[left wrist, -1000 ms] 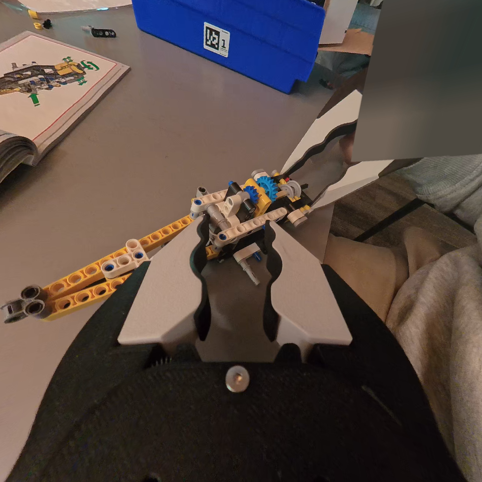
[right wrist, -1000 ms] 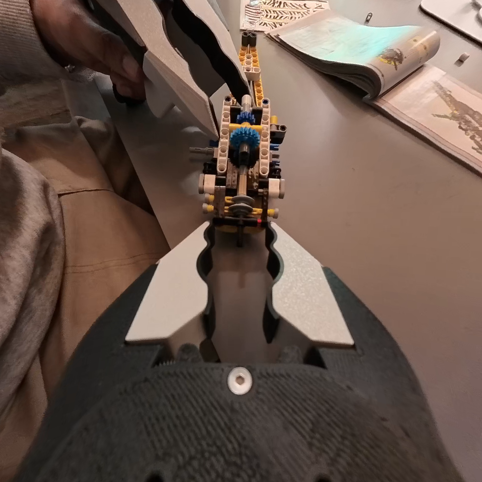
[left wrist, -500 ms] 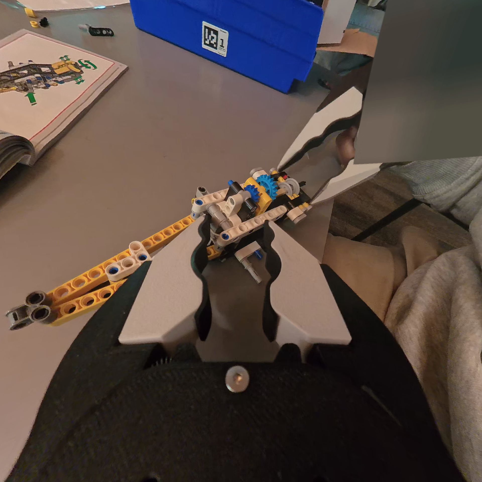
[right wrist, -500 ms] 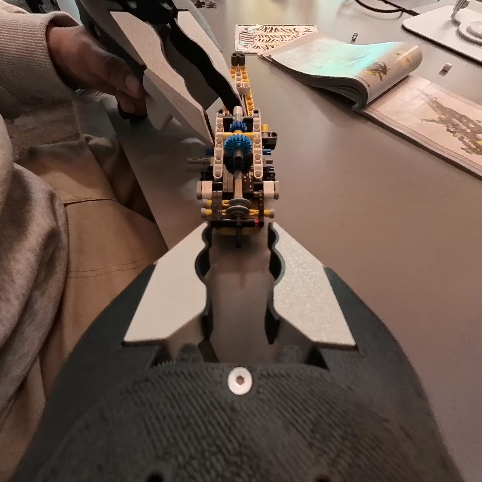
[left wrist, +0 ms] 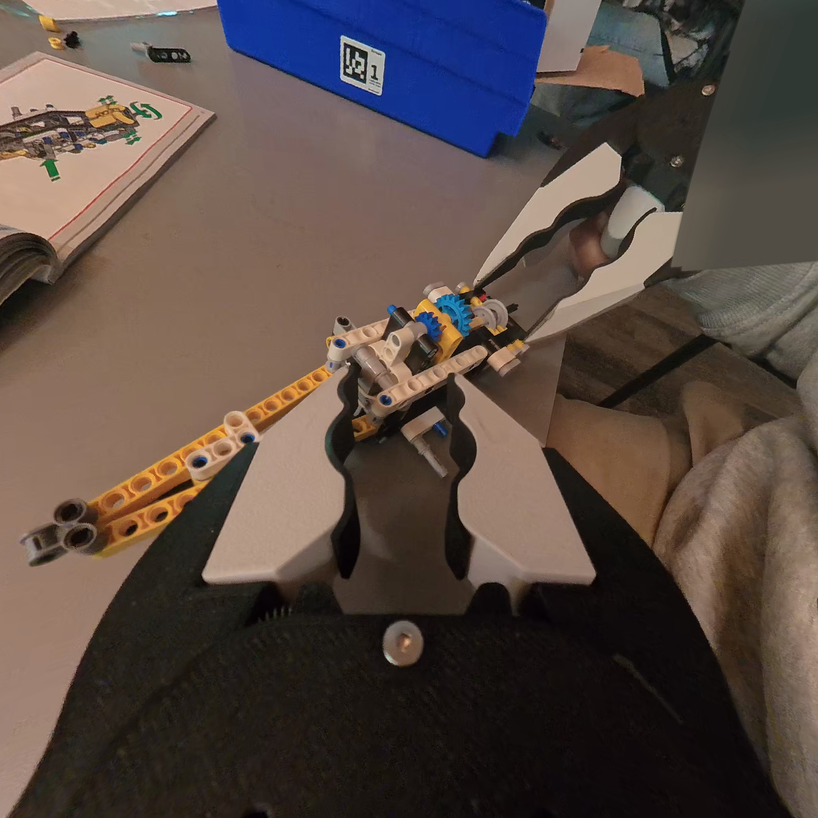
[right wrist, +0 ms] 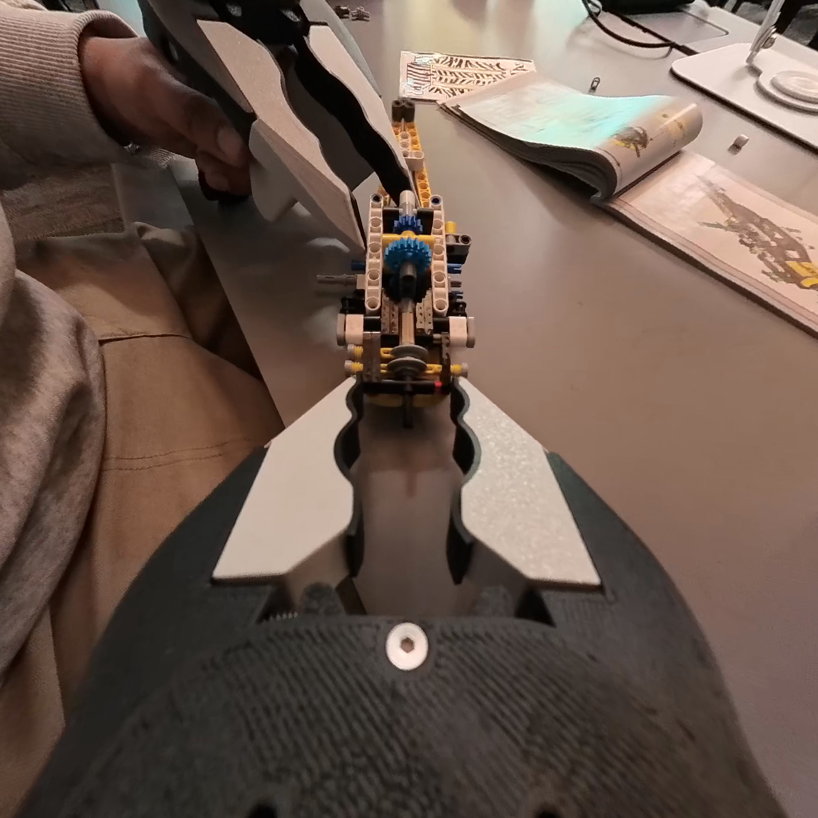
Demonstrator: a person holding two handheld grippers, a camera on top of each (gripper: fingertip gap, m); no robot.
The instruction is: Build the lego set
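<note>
The grey tabletop (left wrist: 310,230) carries everything, and I sit at its near edge, my tan trousers and grey sleeves showing beside it. At the far side stands a blue bin (left wrist: 398,57) with a square marker sticker on its wall. An open instruction booklet (left wrist: 79,146) lies to the left in my left wrist view; the right wrist view shows it too (right wrist: 597,133), with a printed sheet (right wrist: 456,73) just beyond it.

The lego model (left wrist: 398,354) sits near the tabletop's edge, between my two grippers. It has a white-beamed gearbox with blue gears (right wrist: 407,256) on a centre axle, and a long yellow boom (left wrist: 186,473) reaching away to a dark grey connector (left wrist: 66,526) at its tip.

My left gripper (left wrist: 398,389) has its jaws closed on the gearbox's boom end, pressing the white beams on either side. My right gripper (right wrist: 405,394) has its jaws clamped on the black and yellow rear end of the same model, a thin black axle poking back between them.

Far off by the bin lie a few loose pieces: a small black beam (left wrist: 168,55) and tiny yellow and black bits (left wrist: 62,40).
</note>
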